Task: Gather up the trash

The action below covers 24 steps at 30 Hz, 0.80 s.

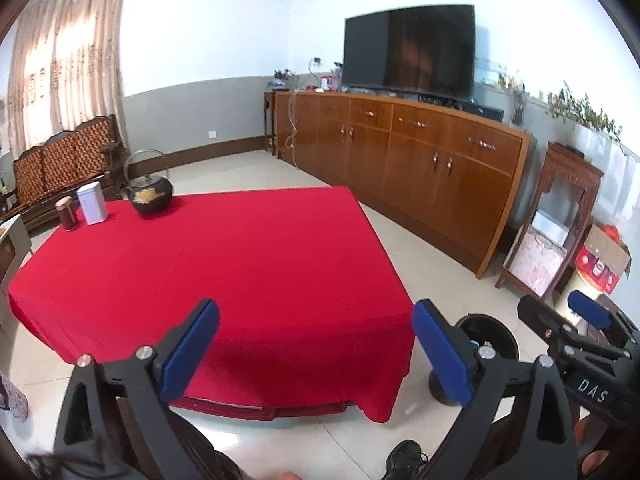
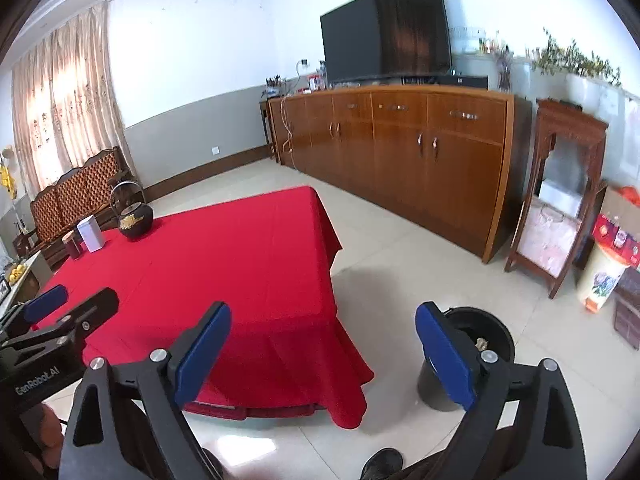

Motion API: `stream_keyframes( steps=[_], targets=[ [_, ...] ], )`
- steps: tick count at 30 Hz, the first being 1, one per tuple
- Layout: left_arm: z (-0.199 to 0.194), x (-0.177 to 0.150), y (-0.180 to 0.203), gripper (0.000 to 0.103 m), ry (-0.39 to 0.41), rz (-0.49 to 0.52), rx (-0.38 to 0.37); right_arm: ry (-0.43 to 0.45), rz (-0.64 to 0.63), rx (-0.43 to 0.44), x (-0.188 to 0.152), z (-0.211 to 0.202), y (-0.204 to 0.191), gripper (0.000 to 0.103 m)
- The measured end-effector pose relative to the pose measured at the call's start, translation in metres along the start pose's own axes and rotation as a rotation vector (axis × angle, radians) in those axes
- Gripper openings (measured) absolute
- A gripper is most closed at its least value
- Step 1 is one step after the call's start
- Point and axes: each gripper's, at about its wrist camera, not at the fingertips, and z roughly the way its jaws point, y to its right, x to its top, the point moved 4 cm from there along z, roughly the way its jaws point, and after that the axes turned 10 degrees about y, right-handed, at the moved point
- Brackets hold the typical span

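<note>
The black trash bin [image 2: 486, 340] stands upright on the tiled floor [image 2: 400, 248], just off the near right corner of the tabletop [image 2: 224, 248], its round mouth facing up. Something small and pale lies inside it [image 2: 481, 344]; what it is cannot be told. Being round, the bin has no long axis across the floor; its height runs straight up.

The right tongs [image 2: 322, 354] stand wide apart and hold nothing; the right blue pad [image 2: 446, 360] overlaps the bin's rim in the right wrist view, above it and not touching. The left tongs [image 1: 316, 352] are also spread wide and empty, hanging over the near edge of the tabletop, with the bin [image 1: 490, 334] showing just behind their right pad.

The tabletop is covered by a red cloth [image 1: 224, 272]. At its far left corner stand a dark kettle [image 1: 151, 196], a white tin [image 1: 92, 203] and a small dark jar [image 1: 68, 214], close together. Beyond the tabletop, a long wooden cabinet [image 1: 404, 152] runs along the wall with a television [image 1: 410, 50] on it.
</note>
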Motion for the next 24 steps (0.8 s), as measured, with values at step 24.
stream_keyframes(
  steps=[24],
  targets=[
    [-0.015, -0.005, -0.008, 0.1, 0.01, 0.0, 0.004, -0.028, 0.009, -0.01, -0.015, 0.008, -0.001, 0.095]
  ],
)
